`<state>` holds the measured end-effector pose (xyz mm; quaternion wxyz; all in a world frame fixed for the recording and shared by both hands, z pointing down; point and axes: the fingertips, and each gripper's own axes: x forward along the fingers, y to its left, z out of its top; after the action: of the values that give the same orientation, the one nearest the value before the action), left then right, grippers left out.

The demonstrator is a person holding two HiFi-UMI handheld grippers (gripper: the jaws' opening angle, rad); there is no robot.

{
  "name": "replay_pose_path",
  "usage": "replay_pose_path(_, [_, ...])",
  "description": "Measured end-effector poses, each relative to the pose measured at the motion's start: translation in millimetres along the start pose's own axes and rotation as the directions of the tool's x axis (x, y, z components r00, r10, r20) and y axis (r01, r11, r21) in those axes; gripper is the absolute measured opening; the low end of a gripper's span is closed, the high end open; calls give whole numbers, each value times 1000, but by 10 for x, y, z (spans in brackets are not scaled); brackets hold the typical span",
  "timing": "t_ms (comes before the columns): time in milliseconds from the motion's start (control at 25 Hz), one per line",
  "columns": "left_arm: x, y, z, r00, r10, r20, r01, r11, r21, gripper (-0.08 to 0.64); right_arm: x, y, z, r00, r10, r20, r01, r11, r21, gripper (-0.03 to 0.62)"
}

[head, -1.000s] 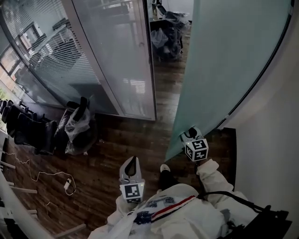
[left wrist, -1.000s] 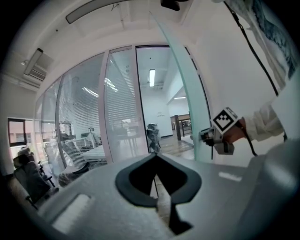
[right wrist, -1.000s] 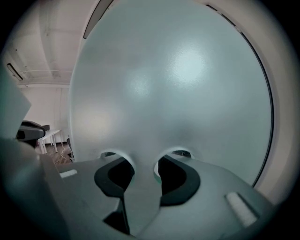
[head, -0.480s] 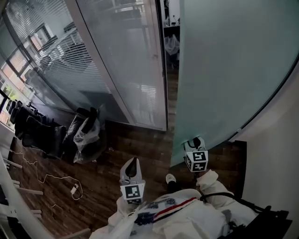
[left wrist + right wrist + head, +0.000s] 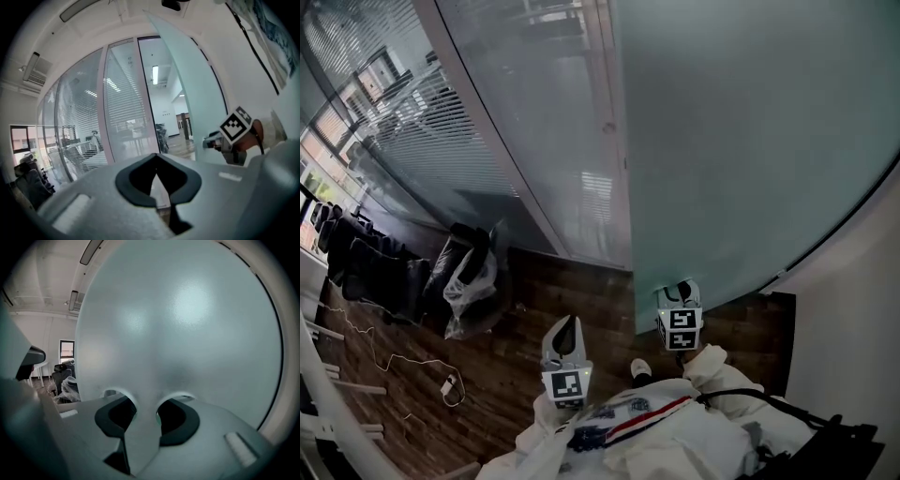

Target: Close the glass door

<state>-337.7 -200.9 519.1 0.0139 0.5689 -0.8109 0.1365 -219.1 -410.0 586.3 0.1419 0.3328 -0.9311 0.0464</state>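
The frosted glass door (image 5: 750, 141) fills the upper right of the head view, its free edge almost against the grey frame post (image 5: 614, 141) of the fixed glass wall (image 5: 525, 112). My right gripper (image 5: 679, 289) sits low on the door near that edge, its jaws apart and its tips at the glass. In the right gripper view the door (image 5: 187, 324) fills the picture behind the right gripper (image 5: 142, 404), with nothing between the jaws. My left gripper (image 5: 565, 323) hangs over the wooden floor left of the door, shut and empty. The left gripper (image 5: 157, 157) points at the doorway.
Black office chairs (image 5: 366, 262) and stuffed bags (image 5: 469, 281) stand against the glass wall at left. A white cable with a plug (image 5: 445, 382) lies on the wooden floor. A white wall (image 5: 862, 356) closes the right side. The person's white sleeves show at the bottom.
The door has swung left toward the frame post, and the wide opening has narrowed to a sliver. My right gripper moved left with it; the left gripper also shifted forward.
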Motion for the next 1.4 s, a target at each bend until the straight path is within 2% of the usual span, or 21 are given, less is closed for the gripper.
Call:
replay_pose_path(280, [265,111,155,999,46,-24,-46,999,7,2,149,13,318,999,-39,27,39,999,-1,138])
replay_pose_path(400, [471,97,238,998,66,3,-66,998,8,2,294,-28,347,998,-57,30,57,998,-6,137])
replay_pose_path(560, [705,116,141,996,92,0,-92,996,-7,2,597,-43,297,997,-69,45,69,998,12,137])
replay_pose_path(680, [730,131,128,996,84,-17,-84,996,22,2,685,-42,278,996,-81,39,80,996,32,138])
replay_pose_path(800, [892,255,-66,996,89,-20,-88,995,44,2,886,-41,248,994,-99,52,97,994,45,138])
replay_pose_path(1160, [1395,425,124,1000,-7,14,7,999,40,2,1076,-175,466,984,-163,66,160,986,52,138])
replay_pose_path(1400, [1728,605,294,997,-60,40,58,997,42,2,1181,-315,320,976,-216,16,215,975,53,137])
